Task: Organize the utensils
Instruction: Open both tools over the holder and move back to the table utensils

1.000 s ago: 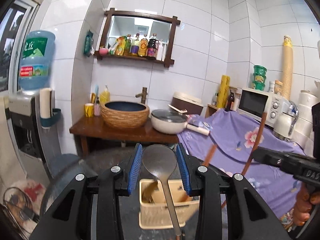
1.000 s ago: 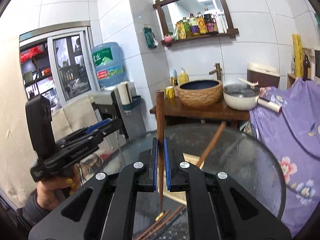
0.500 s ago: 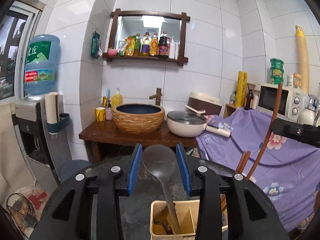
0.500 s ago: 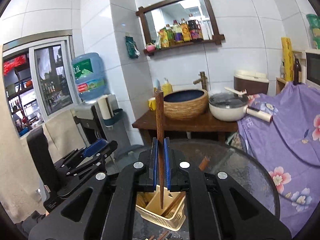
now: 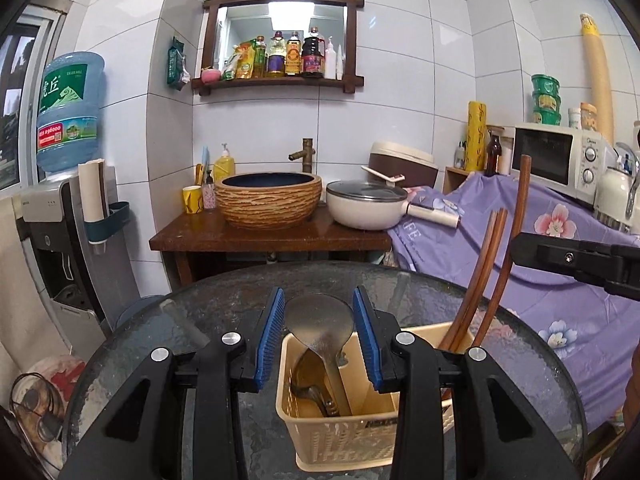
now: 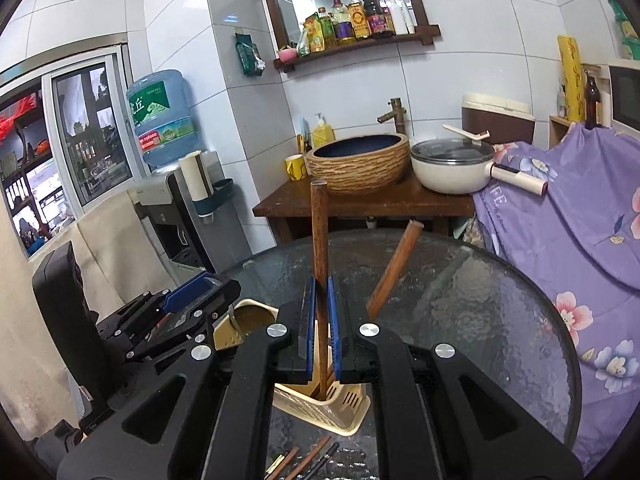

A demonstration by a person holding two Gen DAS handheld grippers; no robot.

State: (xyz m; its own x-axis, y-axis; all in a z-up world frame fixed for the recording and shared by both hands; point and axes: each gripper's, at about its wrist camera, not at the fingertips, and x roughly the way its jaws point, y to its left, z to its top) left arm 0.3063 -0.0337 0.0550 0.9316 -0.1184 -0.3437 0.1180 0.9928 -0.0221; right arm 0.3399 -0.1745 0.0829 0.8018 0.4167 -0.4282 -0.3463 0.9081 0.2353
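My left gripper [image 5: 319, 322] is shut on the bowl of a metal spoon [image 5: 320, 320]. The spoon's handle slants down into the left compartment of a beige plastic basket [image 5: 344, 440], where other spoons lie. Two wooden chopsticks [image 5: 478, 280] lean in the basket's right compartment. My right gripper [image 6: 321, 306] is shut on one upright wooden chopstick [image 6: 319, 236], and its lower end dips into the basket [image 6: 340, 416]. Another chopstick [image 6: 394, 268] leans out of the basket behind it. The left gripper [image 6: 188, 296] shows at the left of the right wrist view.
The basket stands on a round dark glass table [image 5: 192, 320]. Several loose chopsticks [image 6: 308, 460] lie on the glass near its front. Behind are a wooden stand with a woven sink bowl [image 5: 269, 200] and a lidded pan [image 5: 366, 206], a purple floral cloth [image 5: 560, 280], and a water dispenser [image 5: 60, 216].
Both grippers have sunk toward the basket. The spoon's handle and the chopstick's tip now reach into its compartments. Both grips are unchanged.
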